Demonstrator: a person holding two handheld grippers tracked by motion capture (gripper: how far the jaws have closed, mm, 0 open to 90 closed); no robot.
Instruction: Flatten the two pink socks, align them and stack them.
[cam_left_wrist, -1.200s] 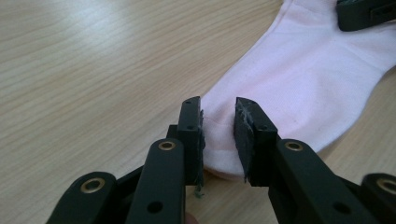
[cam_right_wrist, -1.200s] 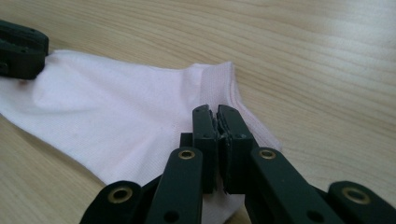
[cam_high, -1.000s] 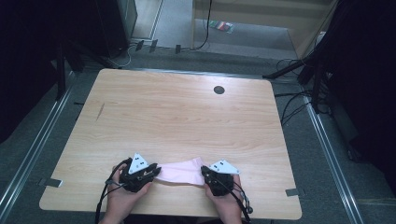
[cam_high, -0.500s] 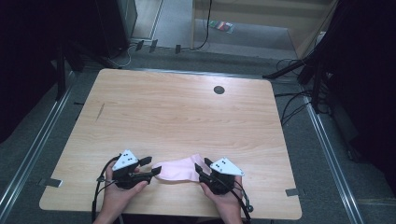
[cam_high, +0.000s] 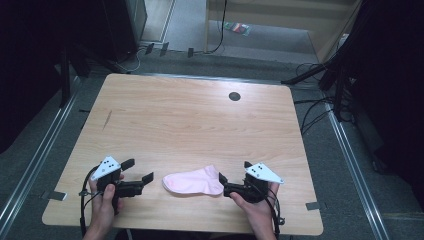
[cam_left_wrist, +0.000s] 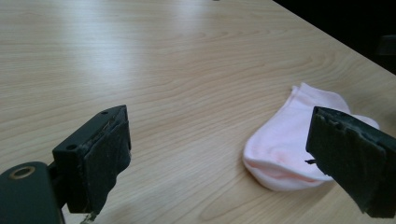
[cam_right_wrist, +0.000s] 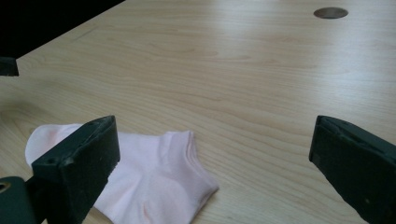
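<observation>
The left gripper (cam_high: 141, 171) stands wide, nothing between its jaws; they have just been opening, and the sock (cam_high: 194, 182) lies just off their tips, apart from them. In the left gripper view the sock (cam_left_wrist: 299, 140) sits ahead and to the right, its rounded toe nearest. The right gripper (cam_high: 235, 179) is likewise released, its jaws having just been spreading with nothing in them; from above its tips seem to sit right at the sock's cuff end, though whether they brush the cloth is hard to tell. In the right gripper view the sock (cam_right_wrist: 154, 184) lies low between the jaws and to the left, flat on the wood.

The sock rests flat on the table (cam_high: 190, 120), between the two grippers, near the front edge and a little right of the middle.

By the look of it, the step in hand is the letting go: the sock has been laid out and both grippers stand free of it. If it is to be folded or moved on, the next move calls for one gripper to come in low at an end, pinch a thin layer of cloth against the wood, and lift cleanly without dragging.

The front edge is close behind the hands, so little room lies that way. Ahead the tabletop is open up to the round hole (cam_high: 234, 96) near the far edge, and both sides leave space to swing out.
</observation>
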